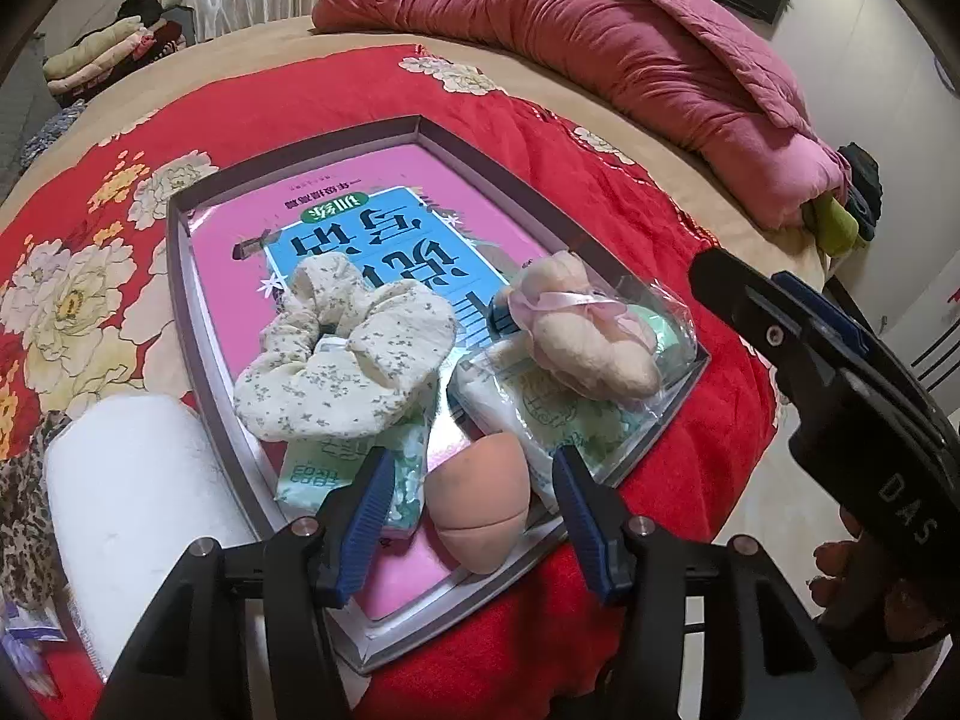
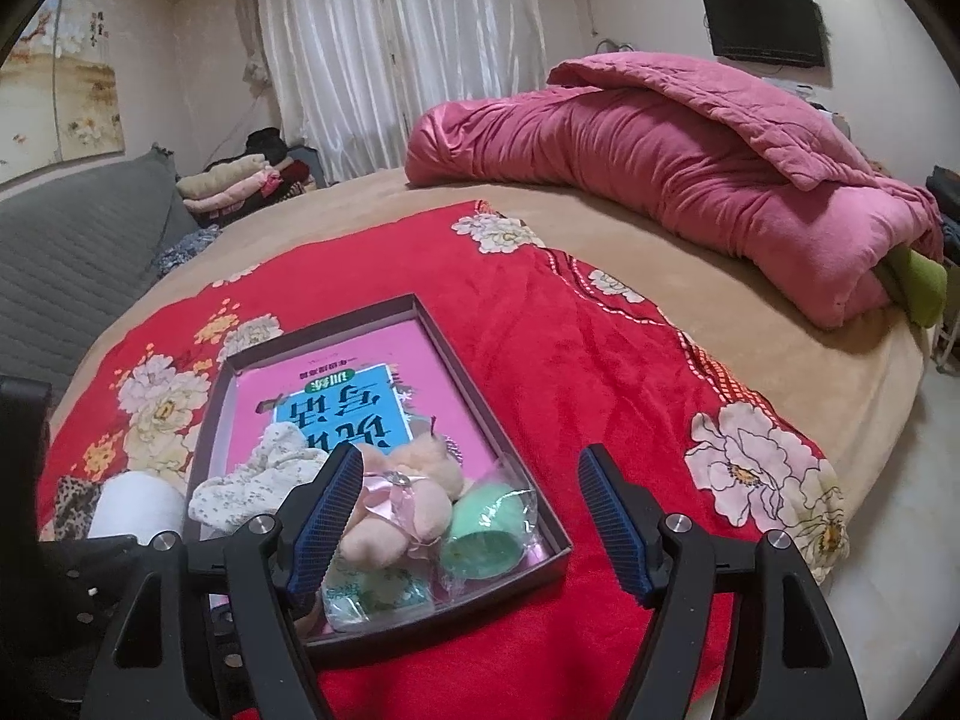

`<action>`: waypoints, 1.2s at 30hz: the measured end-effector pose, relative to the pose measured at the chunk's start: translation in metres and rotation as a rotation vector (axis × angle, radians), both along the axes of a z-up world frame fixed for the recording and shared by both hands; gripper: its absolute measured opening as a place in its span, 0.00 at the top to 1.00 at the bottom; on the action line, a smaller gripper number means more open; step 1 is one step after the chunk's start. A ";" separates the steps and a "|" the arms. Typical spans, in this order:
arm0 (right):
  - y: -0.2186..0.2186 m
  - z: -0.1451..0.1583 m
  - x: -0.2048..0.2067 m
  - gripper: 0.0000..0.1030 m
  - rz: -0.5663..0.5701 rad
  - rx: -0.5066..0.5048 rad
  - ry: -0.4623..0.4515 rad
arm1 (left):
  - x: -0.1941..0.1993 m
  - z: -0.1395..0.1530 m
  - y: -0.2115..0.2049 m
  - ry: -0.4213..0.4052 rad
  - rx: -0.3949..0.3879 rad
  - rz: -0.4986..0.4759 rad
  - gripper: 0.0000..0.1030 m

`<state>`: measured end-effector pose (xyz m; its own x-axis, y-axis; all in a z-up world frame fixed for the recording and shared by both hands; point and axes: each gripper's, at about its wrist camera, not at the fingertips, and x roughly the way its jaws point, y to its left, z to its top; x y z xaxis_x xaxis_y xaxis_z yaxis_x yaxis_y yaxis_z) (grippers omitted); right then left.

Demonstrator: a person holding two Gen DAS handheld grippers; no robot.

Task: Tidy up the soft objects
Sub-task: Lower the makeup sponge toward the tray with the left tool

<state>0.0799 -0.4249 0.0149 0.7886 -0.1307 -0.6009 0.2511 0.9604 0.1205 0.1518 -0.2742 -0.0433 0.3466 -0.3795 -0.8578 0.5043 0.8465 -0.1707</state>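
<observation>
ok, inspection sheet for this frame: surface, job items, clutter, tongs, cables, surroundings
surface: bed with a red floral blanket; shallow box lies on it.
job's things: in the box, over a pink book: floral scrunchie, plush toy, green sponge in a clear bag, tissue packs, peach sponge.
clutter: white roll and leopard-print cloth beside the box.
tongs: left tongs open, straddling the peach sponge, pads clear of it; right tongs open, nothing gripped.
cables: nothing seen.
surroundings: rolled pink quilt, folded clothes, curtains, wall TV.
</observation>
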 end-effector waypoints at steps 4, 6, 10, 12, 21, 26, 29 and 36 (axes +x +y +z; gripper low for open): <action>-0.003 -0.002 -0.001 0.26 -0.015 0.000 0.007 | -0.001 0.001 0.002 -0.004 0.000 0.003 0.46; -0.004 -0.002 -0.002 0.26 -0.018 0.004 0.011 | -0.001 0.002 0.003 -0.002 -0.002 0.006 0.45; -0.003 -0.003 -0.001 0.26 -0.014 -0.001 0.014 | -0.002 0.006 0.004 -0.015 -0.007 0.011 0.41; -0.002 -0.003 -0.001 0.26 -0.012 -0.003 0.014 | -0.002 0.007 0.006 -0.015 -0.015 0.012 0.40; 0.005 0.001 -0.002 0.26 -0.002 -0.043 0.012 | -0.004 0.016 0.010 -0.041 -0.013 0.030 0.37; 0.009 0.005 -0.003 0.26 -0.005 -0.059 0.007 | -0.007 0.025 0.014 -0.060 -0.022 0.038 0.37; 0.010 0.006 -0.003 0.26 -0.011 -0.070 0.007 | -0.009 0.030 0.018 -0.074 -0.035 0.038 0.37; 0.016 0.012 -0.006 0.26 -0.015 -0.100 0.003 | -0.017 0.042 0.025 -0.108 -0.041 0.045 0.37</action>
